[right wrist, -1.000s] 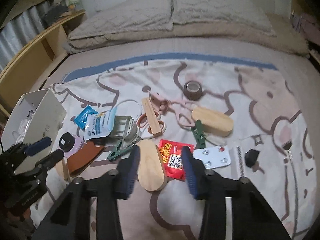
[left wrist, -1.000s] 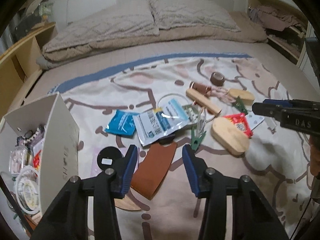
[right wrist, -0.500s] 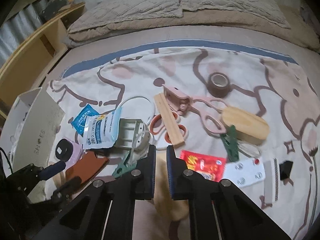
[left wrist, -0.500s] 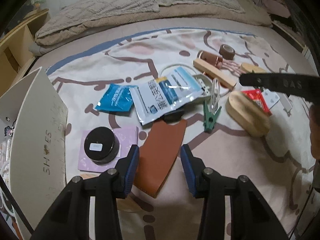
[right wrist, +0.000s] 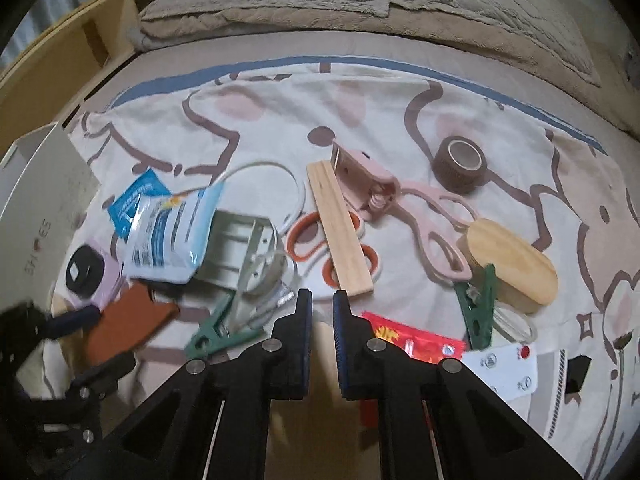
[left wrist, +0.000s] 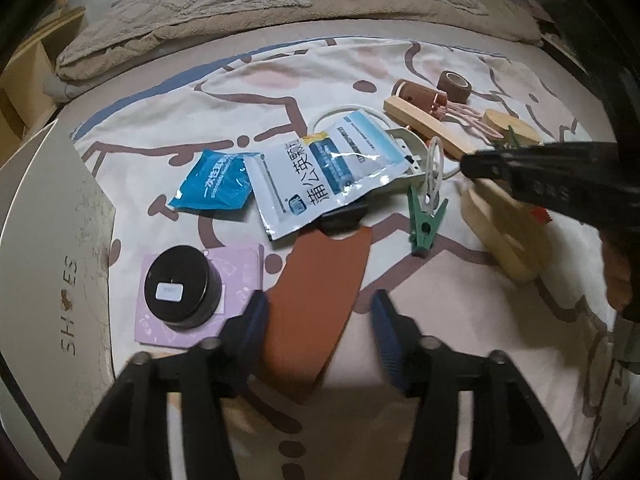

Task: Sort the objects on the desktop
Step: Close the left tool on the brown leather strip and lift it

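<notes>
Small objects lie scattered on a patterned sheet. My left gripper (left wrist: 320,312) hangs low over a brown leather sleeve (left wrist: 320,288), its jaws opening. The sleeve's near end lies between the blue pads; the left pad is at its edge and the right pad stands clear. A black round tin (left wrist: 182,292) sits on a lilac card (left wrist: 240,276) just to the left. My right gripper (right wrist: 322,304) is shut, with a pale wooden oval block (right wrist: 322,352) showing under the narrow slit; no hold on it shows. In the left wrist view it reaches in over that block (left wrist: 500,236).
A white shoe box (left wrist: 44,240) stands at the left. Beyond lie a white sachet (left wrist: 332,176), a blue sachet (left wrist: 216,184), green pegs (left wrist: 424,220), a wooden stick (right wrist: 340,232), orange scissors (right wrist: 308,236), pink scissors (right wrist: 436,220), a tape roll (right wrist: 460,160), a second wooden oval (right wrist: 508,264) and a red packet (right wrist: 416,344).
My left gripper sank closer to the brown sleeve and its jaws spread wider. My right gripper closed its jaws and came down over the wooden oval block.
</notes>
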The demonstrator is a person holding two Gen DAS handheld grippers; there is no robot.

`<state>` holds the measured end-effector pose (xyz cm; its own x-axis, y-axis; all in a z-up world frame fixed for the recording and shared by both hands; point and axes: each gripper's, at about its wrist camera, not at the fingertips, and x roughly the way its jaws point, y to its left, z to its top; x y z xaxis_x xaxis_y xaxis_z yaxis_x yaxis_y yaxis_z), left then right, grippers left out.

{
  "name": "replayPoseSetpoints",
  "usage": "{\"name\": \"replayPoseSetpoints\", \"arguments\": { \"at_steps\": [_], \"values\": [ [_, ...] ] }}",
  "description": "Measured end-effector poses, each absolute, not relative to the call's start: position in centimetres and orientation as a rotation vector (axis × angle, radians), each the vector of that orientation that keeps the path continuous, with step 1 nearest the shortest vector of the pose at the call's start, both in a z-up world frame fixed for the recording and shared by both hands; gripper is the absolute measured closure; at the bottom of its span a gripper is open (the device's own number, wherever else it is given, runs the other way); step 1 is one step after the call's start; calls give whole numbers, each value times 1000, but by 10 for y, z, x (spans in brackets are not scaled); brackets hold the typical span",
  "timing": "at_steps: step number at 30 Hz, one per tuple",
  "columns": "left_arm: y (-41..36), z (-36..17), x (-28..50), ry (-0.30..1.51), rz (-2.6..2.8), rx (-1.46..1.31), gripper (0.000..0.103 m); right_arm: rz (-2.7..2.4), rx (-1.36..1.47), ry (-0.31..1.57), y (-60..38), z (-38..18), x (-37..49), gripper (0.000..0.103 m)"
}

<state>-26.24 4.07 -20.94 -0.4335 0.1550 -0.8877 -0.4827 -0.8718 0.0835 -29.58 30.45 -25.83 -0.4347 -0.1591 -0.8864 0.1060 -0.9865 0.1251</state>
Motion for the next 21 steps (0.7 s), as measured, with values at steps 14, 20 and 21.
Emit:
{"name": "replayPoseSetpoints", "arguments": {
  "at_steps": [14,20,21],
  "values": [
    [44,-221,-273,507,2359,-1415,36,-2428,1611,-63,311,-260,-255,92],
    [46,-224,-273,531,2376,-1398,35,-2392,1608,-48,314,-260,-234,92],
    [46,-224,-273,533,2379,-1396,35,-2383,1607,-48,315,-260,-230,92]
  ]
}}
